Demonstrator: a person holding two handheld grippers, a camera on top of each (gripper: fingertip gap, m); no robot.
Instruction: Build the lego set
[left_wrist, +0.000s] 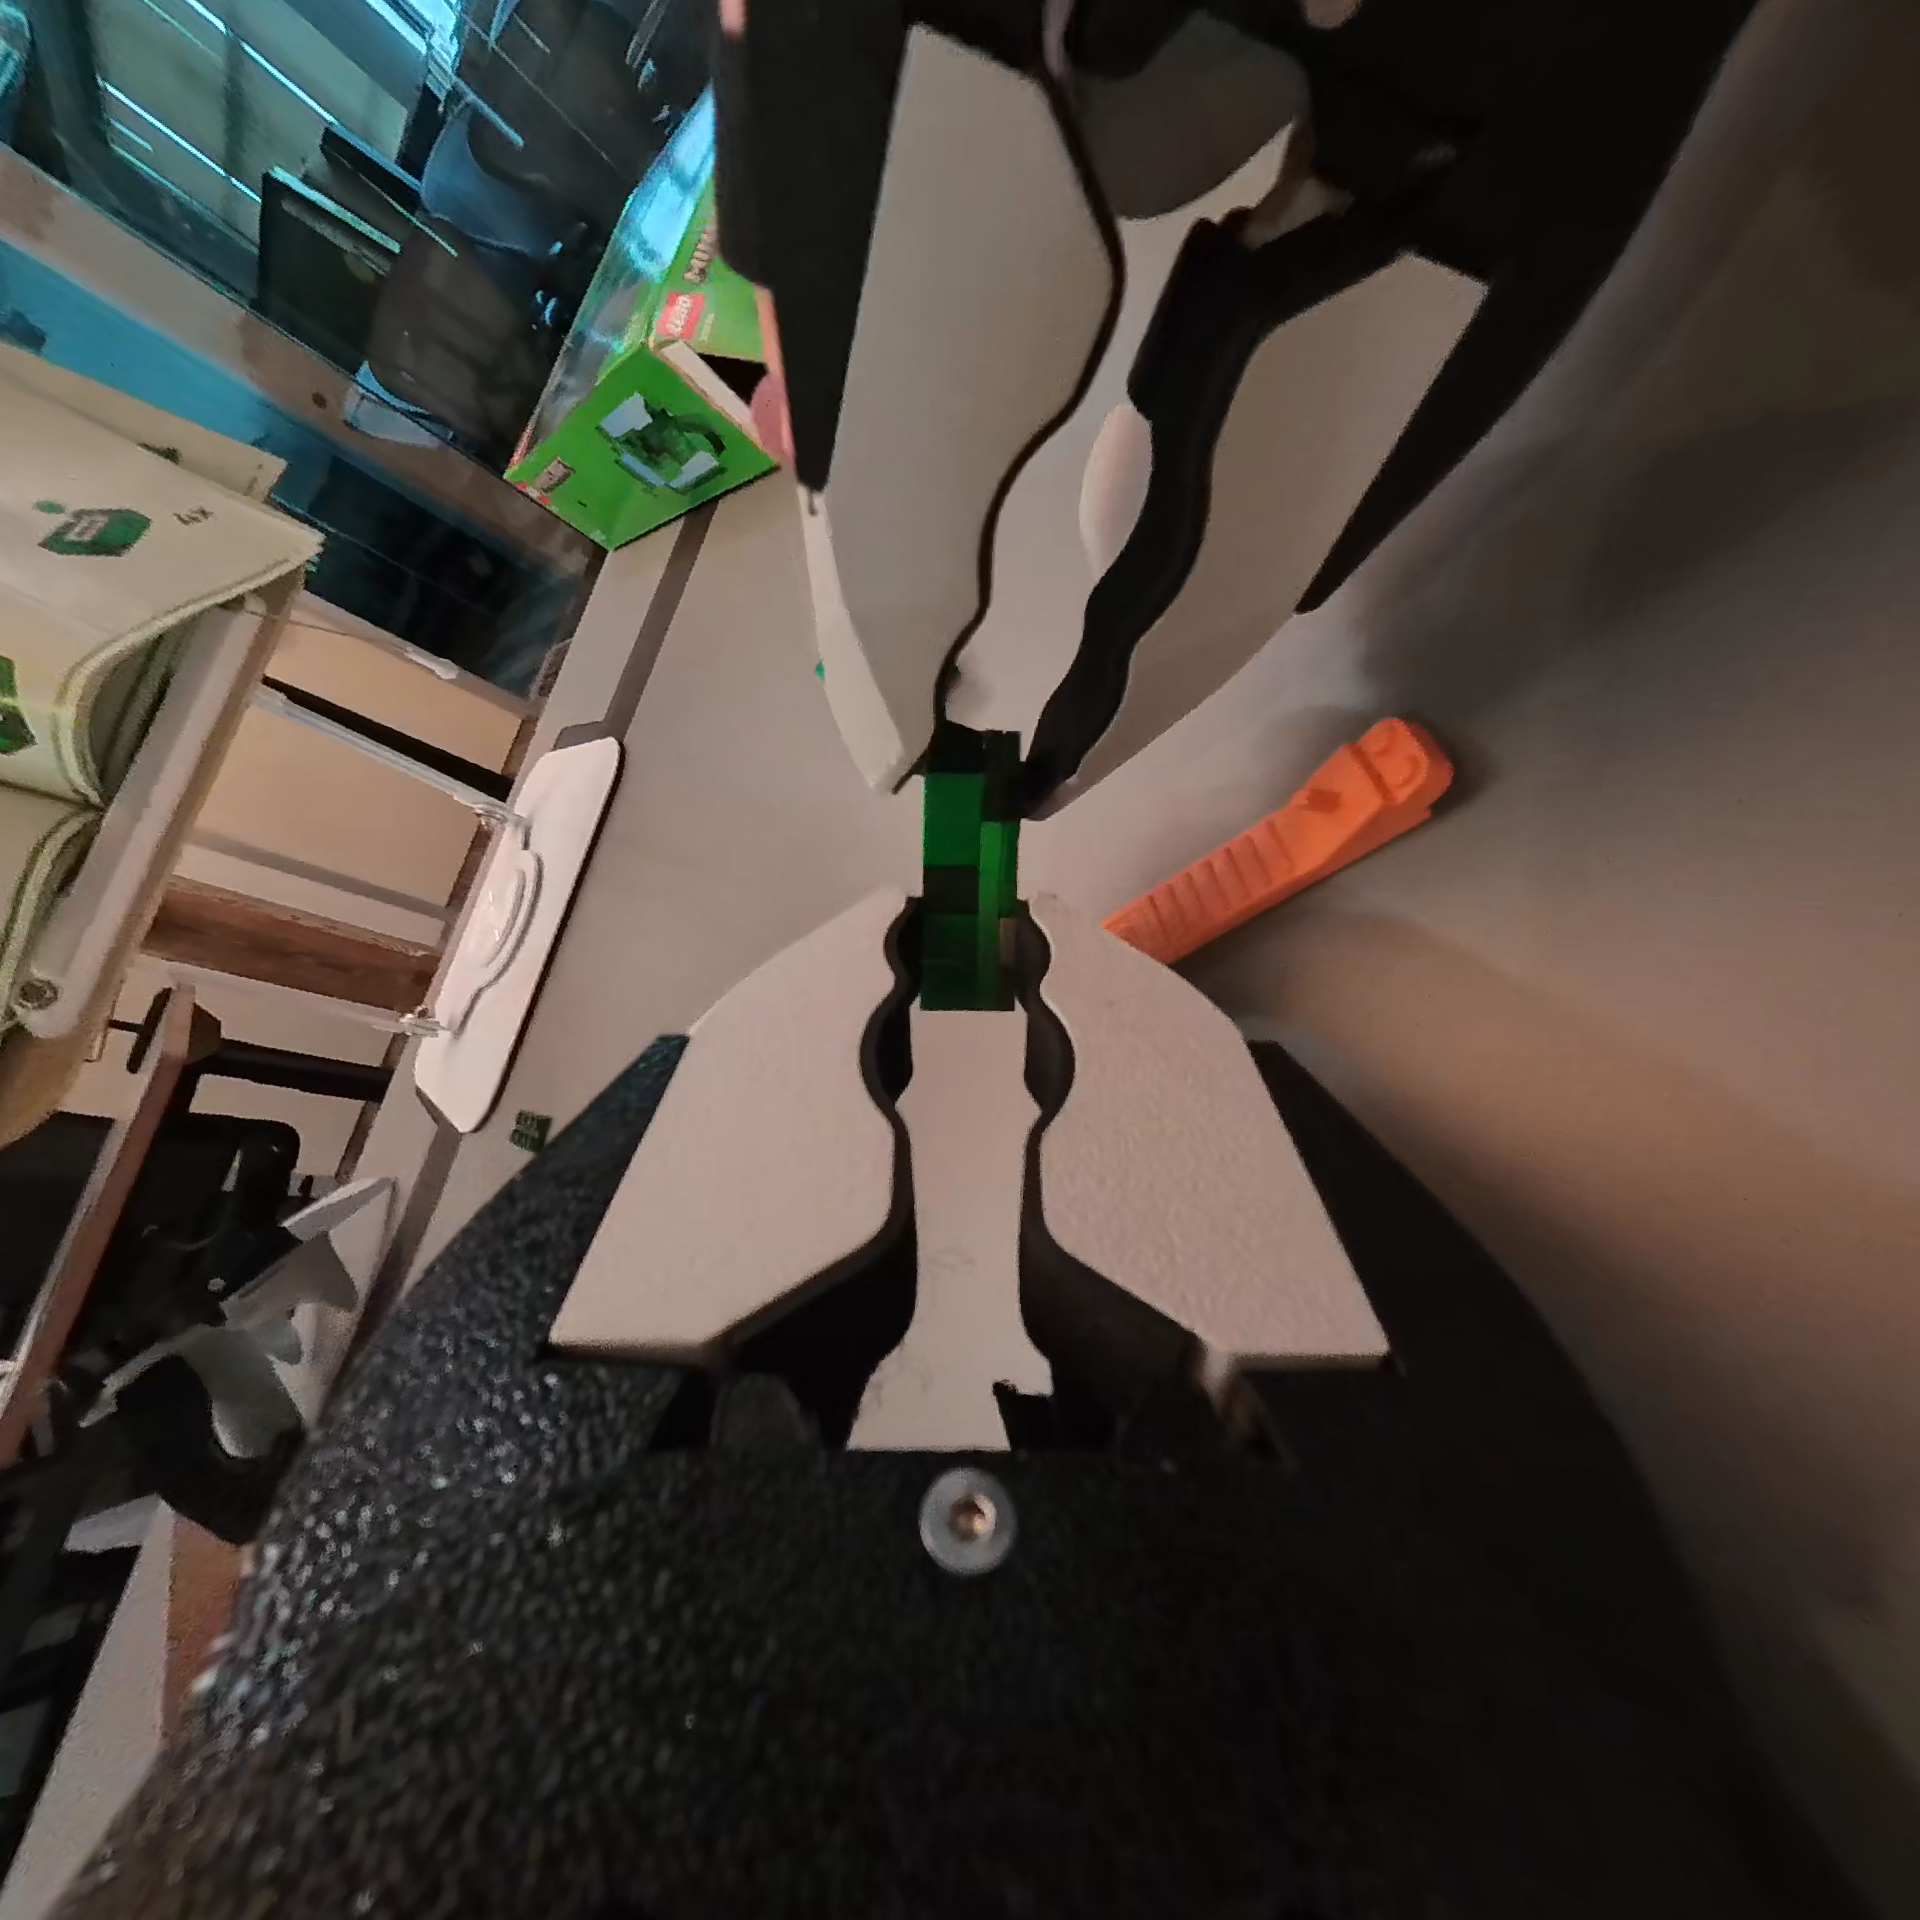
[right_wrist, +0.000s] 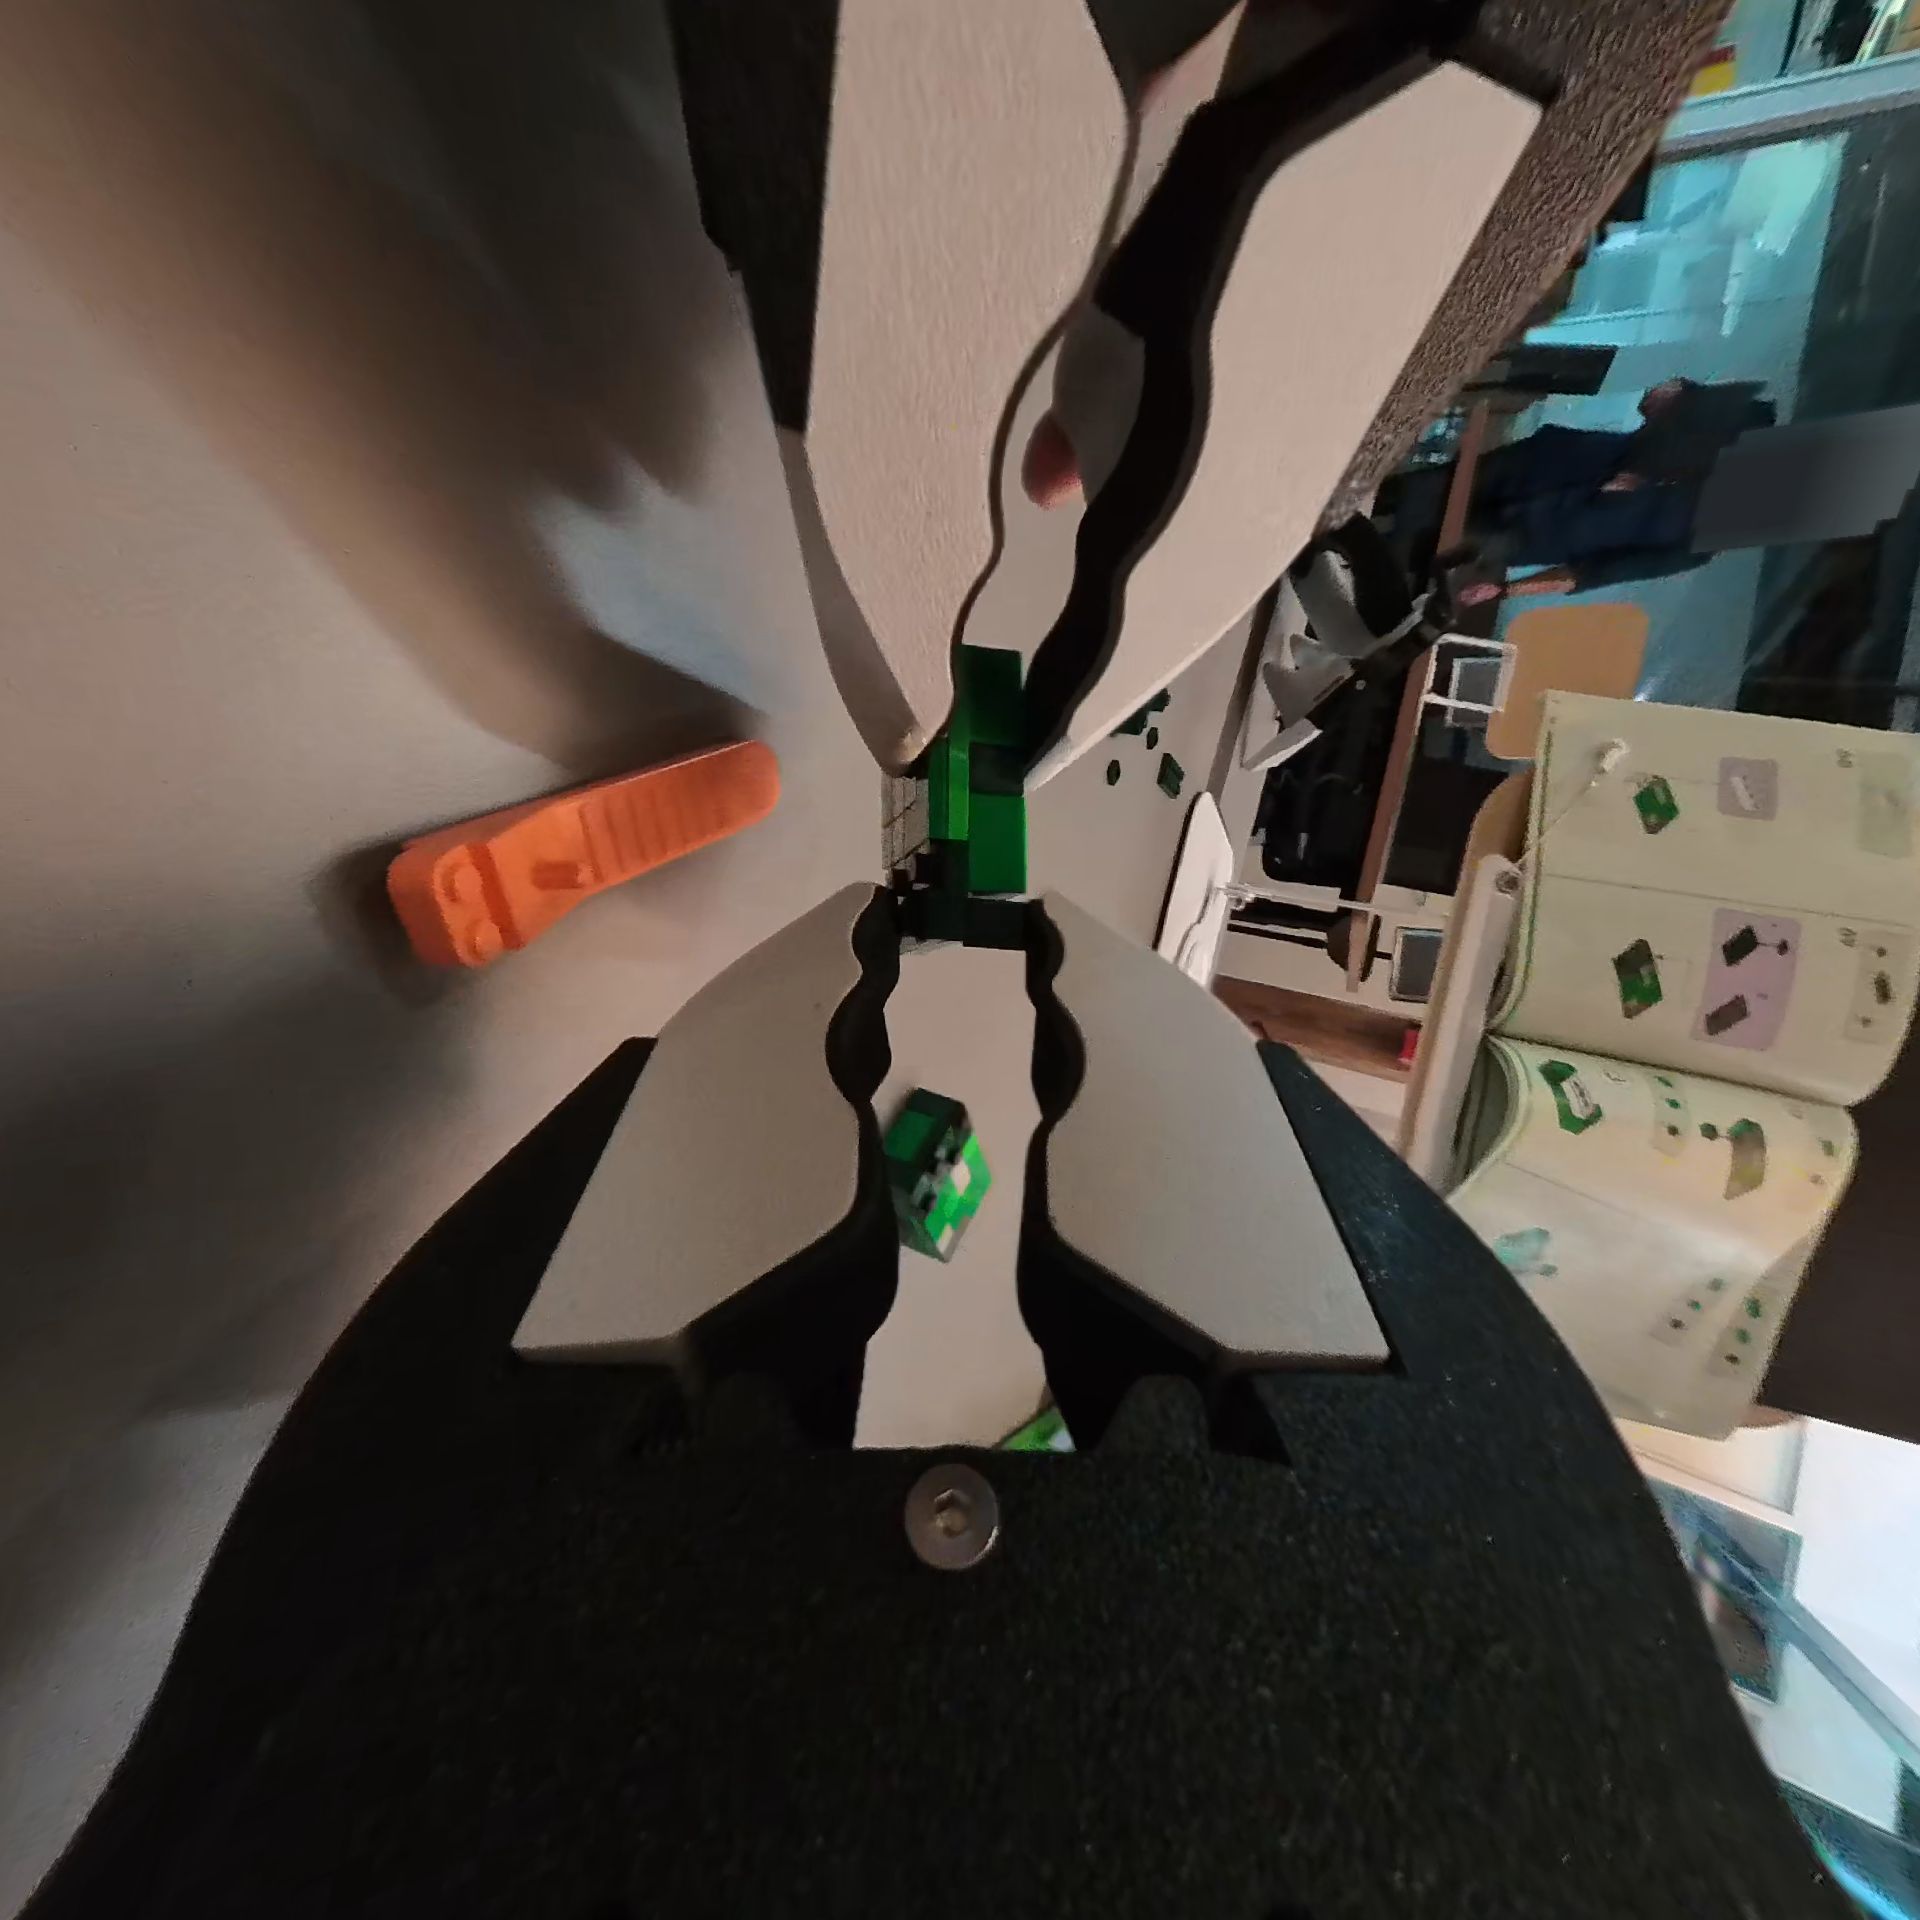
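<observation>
Both claws, left (left_wrist: 968, 935) and right (right_wrist: 961, 914), grip one green lego stack (left_wrist: 966, 873) near a logo-printed green box (left_wrist: 649, 447).

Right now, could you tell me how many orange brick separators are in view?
1: the orange brick separator lies flat on the white table, beside the green lego assembly gripped by both tools. Others may be hidden.

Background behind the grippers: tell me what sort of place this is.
Probably an office or lab workspace, not a home. A white worktable holds a green set box and an open instruction booklet on a stand; behind them are desks, dark monitors and glass partitions.
</observation>
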